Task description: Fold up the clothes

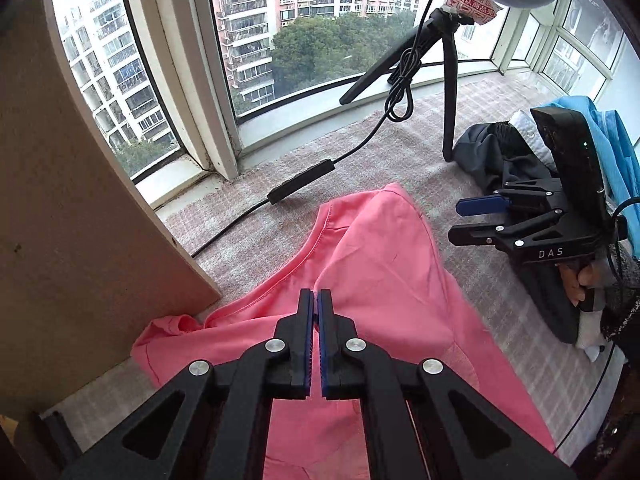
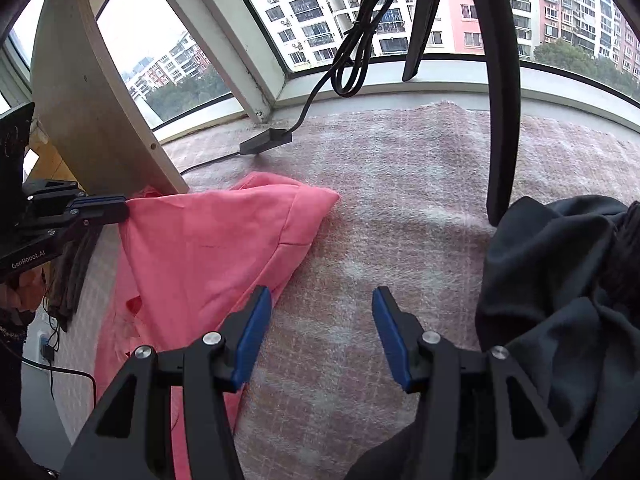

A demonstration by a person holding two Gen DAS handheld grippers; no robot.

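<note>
A pink garment (image 1: pixel 380 264) lies on the checked blanket (image 1: pixel 460 128) by the window. My left gripper (image 1: pixel 318 296) is shut on a raised fold of the pink garment and lifts it a little. In the right wrist view the left gripper (image 2: pixel 120 208) pinches the pink garment (image 2: pixel 208 248) at its left edge. My right gripper (image 2: pixel 320 300) is open and empty above the blanket (image 2: pixel 400 200), just right of the pink garment's edge. It also shows in the left wrist view (image 1: pixel 460 220), to the right of the garment.
A dark grey garment (image 2: pixel 560 300) lies in a heap on the right, with blue clothing (image 1: pixel 612 140) behind it. A black tripod (image 1: pixel 448 80) and its cable with an inline switch (image 1: pixel 300 182) stand near the window. A beige board (image 1: pixel 80 200) leans on the left.
</note>
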